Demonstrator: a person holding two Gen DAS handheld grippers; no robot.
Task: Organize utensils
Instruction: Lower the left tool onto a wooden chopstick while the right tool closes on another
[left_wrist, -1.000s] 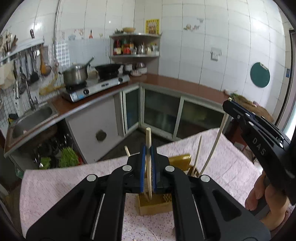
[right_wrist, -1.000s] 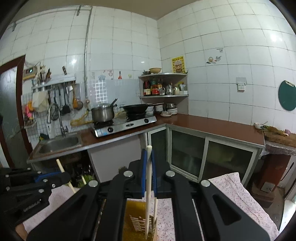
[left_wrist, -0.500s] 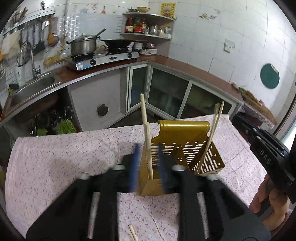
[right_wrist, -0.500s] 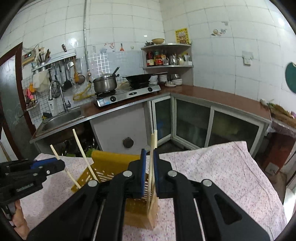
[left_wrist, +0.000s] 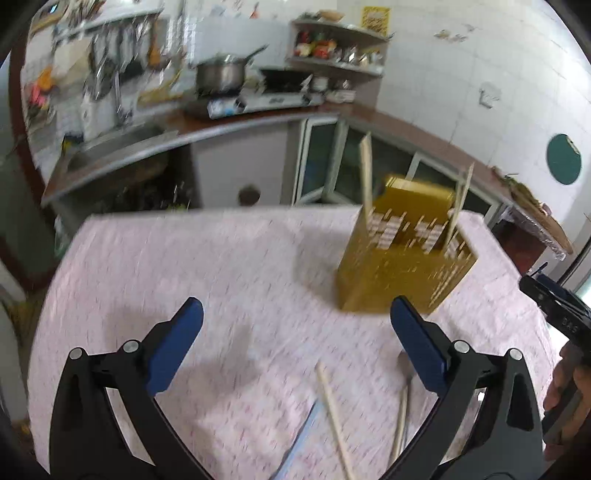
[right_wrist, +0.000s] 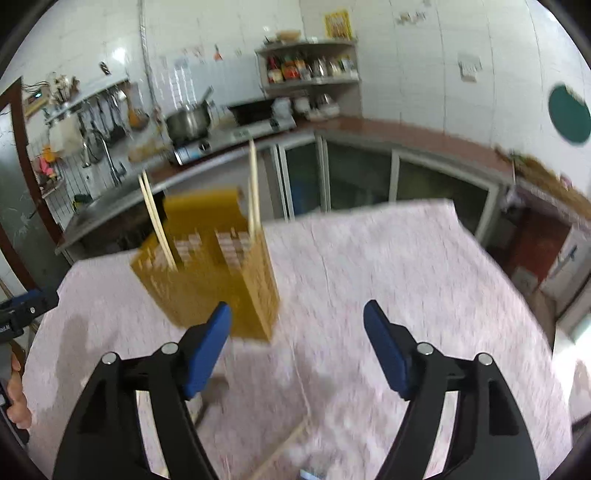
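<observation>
A yellow perforated utensil holder (left_wrist: 404, 254) stands on the pink tablecloth (left_wrist: 229, 266), with wooden chopsticks (left_wrist: 366, 173) upright in it. It also shows in the right wrist view (right_wrist: 210, 269) with chopsticks (right_wrist: 253, 184) in it. My left gripper (left_wrist: 295, 332) is open and empty, above the cloth in front of the holder. Loose chopsticks (left_wrist: 334, 410) and a blue-handled utensil (left_wrist: 299, 439) lie on the cloth below it. My right gripper (right_wrist: 297, 343) is open and empty, right of the holder. A loose chopstick (right_wrist: 284, 446) lies below it.
Behind the table (right_wrist: 406, 266) a brown counter (left_wrist: 406, 129) carries a stove with a pot (left_wrist: 221, 74) and a sink (left_wrist: 110, 144). Glass cabinet doors (right_wrist: 369, 173) run under it. The right gripper's body (left_wrist: 554, 306) shows at the right edge of the left wrist view.
Both grippers opened and let go of their chopsticks, which now stand in the holder. Both grippers pulled back and tilted down toward the cloth.
</observation>
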